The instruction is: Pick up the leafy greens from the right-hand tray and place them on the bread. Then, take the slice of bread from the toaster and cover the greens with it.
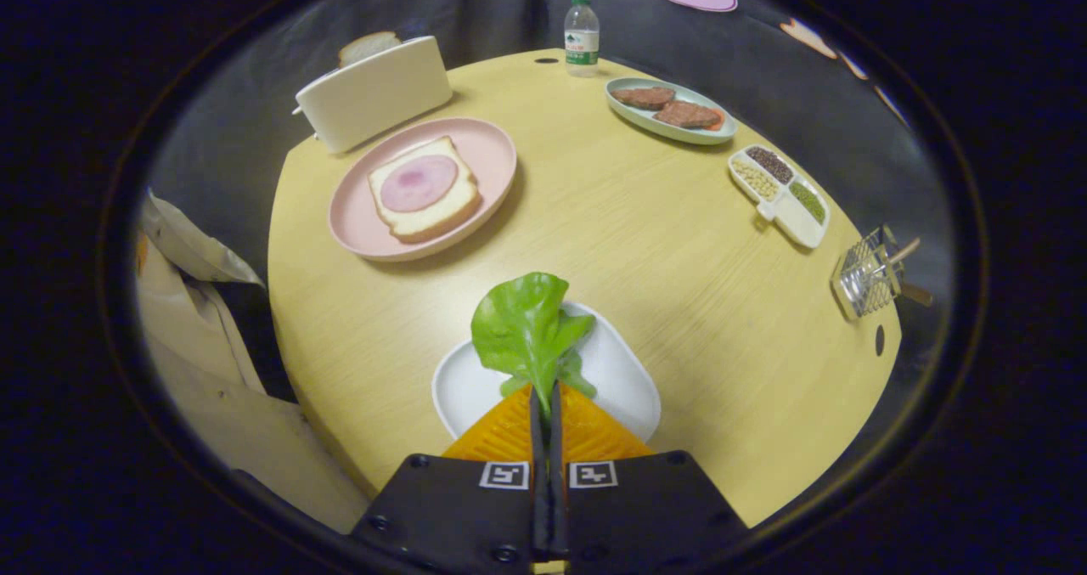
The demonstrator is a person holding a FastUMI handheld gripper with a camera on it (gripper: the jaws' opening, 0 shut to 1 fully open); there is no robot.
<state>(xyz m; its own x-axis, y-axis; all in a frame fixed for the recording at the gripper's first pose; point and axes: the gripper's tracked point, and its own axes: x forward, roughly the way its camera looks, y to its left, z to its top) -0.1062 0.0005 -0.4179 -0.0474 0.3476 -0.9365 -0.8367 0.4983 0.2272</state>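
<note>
Between the fingertips of the tongs (544,397), which are pressed together, the greens (526,329) are pinched by the stem; the leaf stands up just ahead of the fingers, over a white tray (620,371) at the near edge of the tabletop (645,244). The stem end is hidden between the fingers, and the tray's near rim is covered by them. Beyond, toward the far left edge, a pink plate (488,146) carries bread (425,193) topped with a round of ham (418,183). Behind it, a toaster (374,91) sits at the far left edge with a slice (368,47) poking out, mostly hidden inside. Open bare wood lies between tray and plate. Along the right edge stand a dish of patties (669,109), a divided dish (779,194) and a wire rack (866,273); a bottle (582,37) stands at the far edge.
</note>
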